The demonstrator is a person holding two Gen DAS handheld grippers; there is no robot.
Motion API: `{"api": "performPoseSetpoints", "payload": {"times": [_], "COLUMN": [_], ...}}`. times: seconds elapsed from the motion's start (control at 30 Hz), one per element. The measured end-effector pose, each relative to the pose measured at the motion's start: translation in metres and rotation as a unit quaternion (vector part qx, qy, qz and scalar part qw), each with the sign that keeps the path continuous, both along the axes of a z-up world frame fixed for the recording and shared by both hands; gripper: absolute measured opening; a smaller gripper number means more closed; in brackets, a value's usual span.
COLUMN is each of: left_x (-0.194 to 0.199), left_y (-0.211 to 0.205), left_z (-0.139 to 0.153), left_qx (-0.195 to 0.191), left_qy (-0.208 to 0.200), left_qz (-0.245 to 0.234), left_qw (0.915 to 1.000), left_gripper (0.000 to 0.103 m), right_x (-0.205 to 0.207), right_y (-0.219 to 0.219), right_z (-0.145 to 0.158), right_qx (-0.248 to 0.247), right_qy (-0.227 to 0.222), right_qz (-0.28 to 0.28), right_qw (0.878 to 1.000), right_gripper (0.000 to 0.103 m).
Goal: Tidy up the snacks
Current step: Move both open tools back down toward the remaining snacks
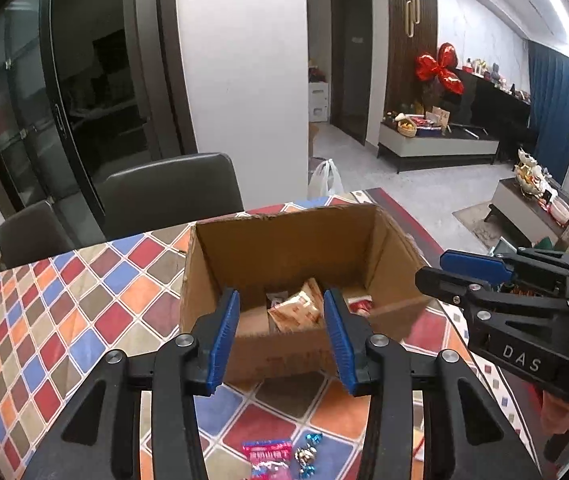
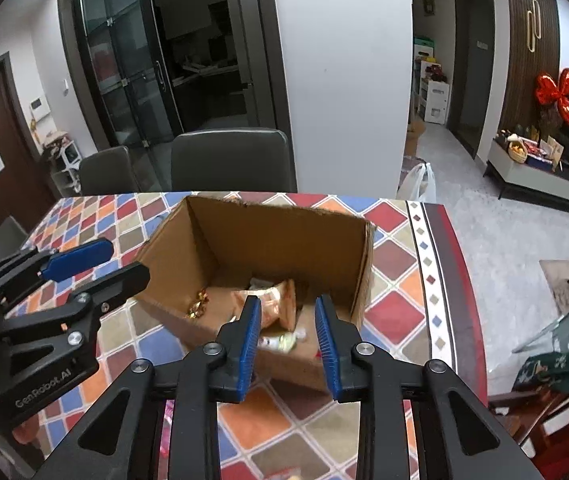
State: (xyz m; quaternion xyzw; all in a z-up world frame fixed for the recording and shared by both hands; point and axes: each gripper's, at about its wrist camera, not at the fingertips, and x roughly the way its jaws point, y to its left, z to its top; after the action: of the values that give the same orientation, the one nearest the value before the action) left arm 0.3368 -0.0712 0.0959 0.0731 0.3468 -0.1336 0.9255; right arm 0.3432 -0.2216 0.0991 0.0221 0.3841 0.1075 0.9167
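An open cardboard box (image 1: 284,236) stands on the chequered table (image 1: 64,304); it also shows in the right wrist view (image 2: 280,236). Inside lie an orange snack packet (image 1: 298,310), a red-and-white packet (image 1: 360,304), gold-wrapped candies (image 2: 198,304) and a small white packet (image 2: 280,342). My left gripper (image 1: 282,310) is open and empty, held just before the box's near wall. My right gripper (image 2: 288,318) is open and empty above the box's near edge. A pink snack packet (image 1: 266,456) and blue and silver candies (image 1: 308,456) lie on the table below the left gripper.
Two dark chairs (image 2: 232,160) stand at the table's far side. The table's right edge (image 2: 456,280) drops to the floor. A white plastic bag (image 1: 324,178) sits on the floor beyond. The right gripper shows in the left wrist view (image 1: 464,272), close to the box's right side.
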Motion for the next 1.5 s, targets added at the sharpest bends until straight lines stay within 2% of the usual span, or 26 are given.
{"api": "performPoseSetpoints", "payload": {"times": [0.23,0.47,0.53,0.67,0.77,0.8,0.87,1.0,1.07,1.23,1.3,1.33,1.5], "left_x": [-0.050,-0.079,-0.081,-0.079,-0.075,-0.072,-0.066,-0.054,-0.050,-0.037,-0.032,-0.031,-0.022], "left_y": [-0.007,-0.011,-0.011,-0.010,-0.009,-0.009,-0.008,-0.005,-0.004,-0.002,0.000,0.000,0.003], "left_z": [-0.002,-0.020,-0.028,-0.047,-0.063,-0.069,-0.082,-0.106,-0.114,-0.135,-0.145,-0.149,-0.164], "left_qx": [-0.021,0.003,0.005,0.008,0.011,0.010,0.012,0.019,0.025,0.034,0.038,0.041,0.048], "left_qy": [-0.011,-0.010,0.007,0.053,0.088,0.103,0.133,0.185,0.196,0.237,0.254,0.260,0.277], "left_qz": [-0.030,-0.042,-0.043,-0.046,-0.047,-0.047,-0.049,-0.050,-0.046,-0.050,-0.046,-0.044,-0.038], "left_qw": [0.9993,0.9991,0.9990,0.9975,0.9949,0.9935,0.9899,0.9814,0.9792,0.9697,0.9652,0.9637,0.9590], "left_gripper": [0.043,0.043,0.043,0.043,0.043,0.043,0.043,0.043,0.043,0.043,0.044,0.044,0.044], "right_x": [-0.051,-0.083,-0.085,-0.077,-0.072,-0.072,-0.069,-0.067,-0.064,-0.060,-0.058,-0.058,-0.054], "right_y": [-0.008,-0.009,-0.007,-0.008,-0.004,-0.003,-0.002,0.002,0.002,0.006,0.007,0.007,0.007], "right_z": [-0.007,-0.019,-0.027,-0.051,-0.067,-0.070,-0.083,-0.102,-0.113,-0.133,-0.139,-0.143,-0.154], "right_qx": [0.000,-0.003,-0.006,0.003,-0.021,-0.024,-0.035,-0.054,-0.059,-0.075,-0.079,-0.083,-0.103], "right_qy": [-0.011,-0.007,0.010,0.091,0.131,0.141,0.171,0.213,0.238,0.277,0.286,0.291,0.304], "right_qz": [0.011,0.026,0.034,0.043,0.052,0.054,0.054,0.062,0.063,0.071,0.068,0.065,0.063], "right_qw": [1.000,1.000,0.999,0.995,0.990,0.988,0.983,0.974,0.967,0.955,0.953,0.951,0.945], "right_gripper": [0.029,0.029,0.029,0.029,0.030,0.037,0.041,0.041,0.041,0.042,0.052,0.053,0.053]}}
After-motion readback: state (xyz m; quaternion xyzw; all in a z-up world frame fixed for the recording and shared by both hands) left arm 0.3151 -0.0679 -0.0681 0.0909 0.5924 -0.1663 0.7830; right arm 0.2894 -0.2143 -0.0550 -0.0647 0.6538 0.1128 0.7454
